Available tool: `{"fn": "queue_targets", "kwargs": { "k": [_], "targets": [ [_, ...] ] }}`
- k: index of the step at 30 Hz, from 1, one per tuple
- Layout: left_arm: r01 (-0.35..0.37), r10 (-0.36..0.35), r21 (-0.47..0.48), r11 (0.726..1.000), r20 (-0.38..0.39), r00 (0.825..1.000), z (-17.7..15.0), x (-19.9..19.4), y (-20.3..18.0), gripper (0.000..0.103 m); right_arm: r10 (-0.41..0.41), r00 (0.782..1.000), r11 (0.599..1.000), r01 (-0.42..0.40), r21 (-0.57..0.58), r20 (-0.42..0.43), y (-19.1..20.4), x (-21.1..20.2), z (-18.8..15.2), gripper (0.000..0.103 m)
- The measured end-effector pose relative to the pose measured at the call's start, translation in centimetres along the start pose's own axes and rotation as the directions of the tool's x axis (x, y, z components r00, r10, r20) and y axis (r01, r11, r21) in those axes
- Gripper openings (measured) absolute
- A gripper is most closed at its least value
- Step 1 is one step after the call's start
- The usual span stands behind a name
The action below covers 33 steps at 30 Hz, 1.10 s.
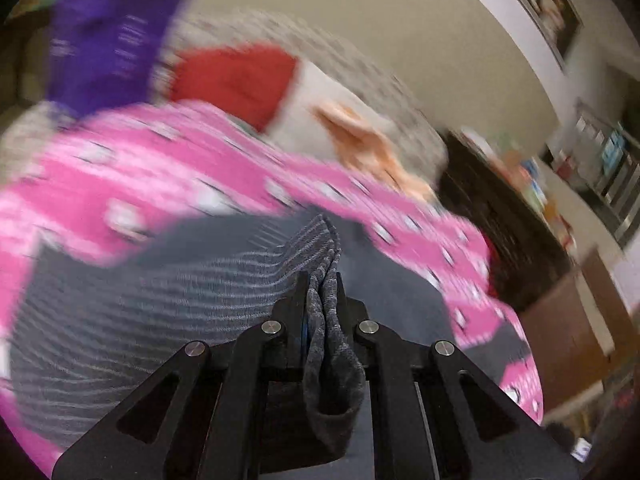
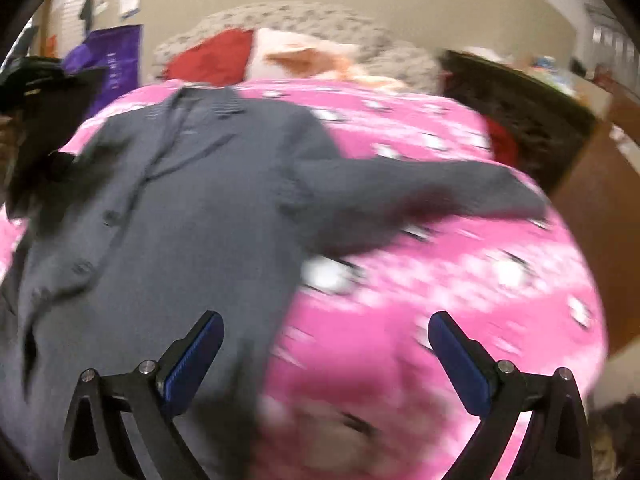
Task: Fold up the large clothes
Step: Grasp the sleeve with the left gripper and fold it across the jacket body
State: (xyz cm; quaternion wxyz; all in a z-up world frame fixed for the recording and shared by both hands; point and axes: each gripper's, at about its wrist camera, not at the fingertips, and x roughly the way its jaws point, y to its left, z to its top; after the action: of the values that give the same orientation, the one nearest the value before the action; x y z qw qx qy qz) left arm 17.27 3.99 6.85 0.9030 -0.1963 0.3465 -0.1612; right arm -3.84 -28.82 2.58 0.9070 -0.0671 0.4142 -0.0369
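Note:
A large grey coat (image 2: 180, 208) with buttons and a collar lies spread on a pink patterned blanket (image 2: 440, 280), one sleeve (image 2: 440, 188) stretched out to the right. My left gripper (image 1: 322, 280) is shut on a bunched fold of the grey coat (image 1: 160, 300), whose striped inner side shows, lifted off the pink blanket (image 1: 160, 172). My right gripper (image 2: 326, 324) hangs open above the coat's lower right edge and the blanket, with nothing between its blue pads. Both views are motion-blurred.
A red pillow (image 2: 212, 60) and a white and orange soft item (image 2: 304, 56) lie at the head of the bed. A purple bag (image 1: 108, 52) hangs at the left. Dark furniture (image 2: 520, 120) stands to the right. A dark blurred shape (image 2: 40, 92) is at the coat's left edge.

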Motion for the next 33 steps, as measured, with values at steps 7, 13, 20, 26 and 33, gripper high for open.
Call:
{"fn": "queue_targets", "kwargs": {
  "k": [7,13,20,26,33],
  "targets": [
    [0.056,-0.059,-0.021,0.998,-0.17,0.984,-6.1,10.1,-8.8,0.007,-0.108,0.992,0.989,0.113,0.091,-0.064,-6.7,-0.8,-4.7,0.101],
    [0.103,-0.092,0.013,0.995,-0.352,0.932,-10.9,13.6,-13.0,0.033,-0.142,0.985,0.969,0.159,0.189,-0.101,-10.4,-0.9,-6.9,0.101],
    [0.253,-0.267,-0.086,0.964,-0.29,0.919,-8.1,5.9,-11.0,0.048,-0.156,0.987,0.974,0.161,0.162,-0.044,-9.9,-1.5,-4.4,0.101],
    [-0.023,0.024,0.021,1.0,-0.061,0.998,-2.9,-1.9,-0.9,0.051,-0.079,0.993,0.992,0.07,0.108,0.083,-5.8,-1.5,1.2,0.101],
    [-0.329,0.311,-0.142,0.934,-0.135,0.941,-4.7,-1.9,11.4,0.027,0.162,0.974,0.987,-0.155,-0.051,0.157,3.1,2.9,7.8,0.068]
  ]
}}
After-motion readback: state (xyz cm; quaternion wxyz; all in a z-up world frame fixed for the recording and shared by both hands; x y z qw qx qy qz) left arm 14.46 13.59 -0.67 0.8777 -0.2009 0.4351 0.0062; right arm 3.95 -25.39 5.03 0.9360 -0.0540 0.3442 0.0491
